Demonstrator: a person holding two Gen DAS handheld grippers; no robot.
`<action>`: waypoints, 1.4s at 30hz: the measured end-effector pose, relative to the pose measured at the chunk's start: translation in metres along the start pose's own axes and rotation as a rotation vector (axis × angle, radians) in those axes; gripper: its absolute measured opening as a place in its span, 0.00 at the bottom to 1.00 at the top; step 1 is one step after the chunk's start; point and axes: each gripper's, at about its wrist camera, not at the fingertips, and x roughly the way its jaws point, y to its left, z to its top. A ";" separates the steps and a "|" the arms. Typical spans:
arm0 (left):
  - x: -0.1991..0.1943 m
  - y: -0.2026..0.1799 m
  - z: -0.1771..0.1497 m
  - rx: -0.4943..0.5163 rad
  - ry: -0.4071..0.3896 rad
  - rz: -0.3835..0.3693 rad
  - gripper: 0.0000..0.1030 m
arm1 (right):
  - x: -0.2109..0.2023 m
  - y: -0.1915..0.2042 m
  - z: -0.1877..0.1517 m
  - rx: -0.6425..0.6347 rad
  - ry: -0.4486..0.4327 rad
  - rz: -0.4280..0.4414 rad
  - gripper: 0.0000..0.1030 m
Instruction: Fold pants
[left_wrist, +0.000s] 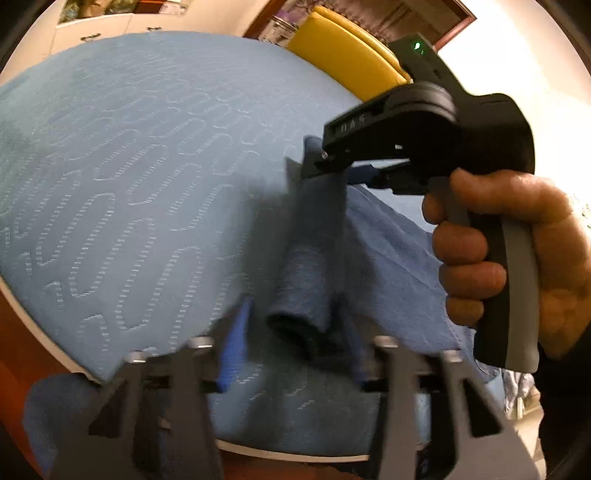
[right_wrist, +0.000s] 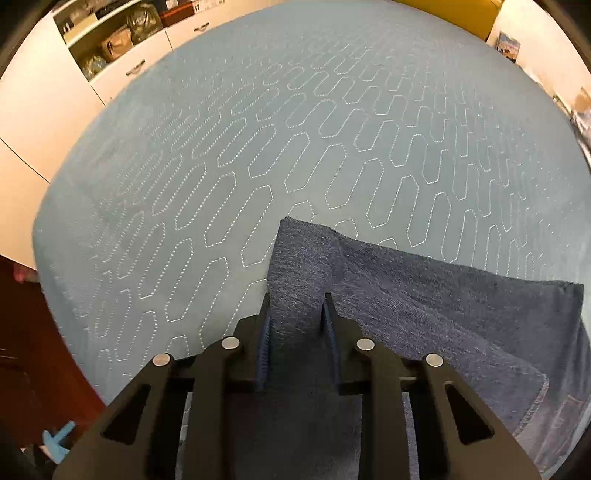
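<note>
Right wrist view, nearest first: right gripper (right_wrist: 297, 314), 2 fingers, clamped on a bunched fold of the pants (right_wrist: 424, 314), dark blue denim. Cloth fills the gap between both pads and rises past the tips to a lifted corner. The rest of the pants, 1 pair, spreads to the right, lying flat on the bed cover (right_wrist: 258, 129), with a stitched hem at the lower right edge. Bed cover is light blue, quilted with white dotted elongated hexagons, and fills most of the view. Far left: white cabinet (right_wrist: 122, 55) with 2 drawer handles visible and an open shelf holding bags; count unclear. Far top right: yellow headboard (right_wrist: 443, 5) edge

Left wrist view, blurred: left gripper (left_wrist: 291, 354), 2 fingers with blue pads, a rolled dark edge of the pants (left_wrist: 306, 266) sits between them. Jaws look closed on the cloth, though a gap shows beside the left pad, so the grip is not fully sure. Beyond it the right gripper (left_wrist: 321, 166) is seen from the side, black body with a green light on top, tips pinching the same strip of denim lifted above the bed. 1 hand (left_wrist: 517, 254) wraps its grey-and-black handle, 4 fingers counted on the trigger side. Denim stretches from the left claw up to the right one and drapes right. Behind: bed cover (left_wrist: 129, 166), yellow headboard (left_wrist: 343, 51), white cabinet (left_wrist: 92, 26) with 2 handles
</note>
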 end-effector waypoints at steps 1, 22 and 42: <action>0.001 -0.004 0.001 0.014 0.006 0.016 0.24 | -0.001 -0.001 0.000 0.001 -0.002 0.008 0.23; -0.022 -0.092 0.007 0.263 -0.085 0.174 0.13 | -0.059 -0.067 -0.005 0.088 -0.078 0.201 0.19; -0.028 -0.112 -0.009 0.333 -0.101 0.180 0.11 | -0.047 -0.037 0.010 -0.082 0.045 0.014 0.41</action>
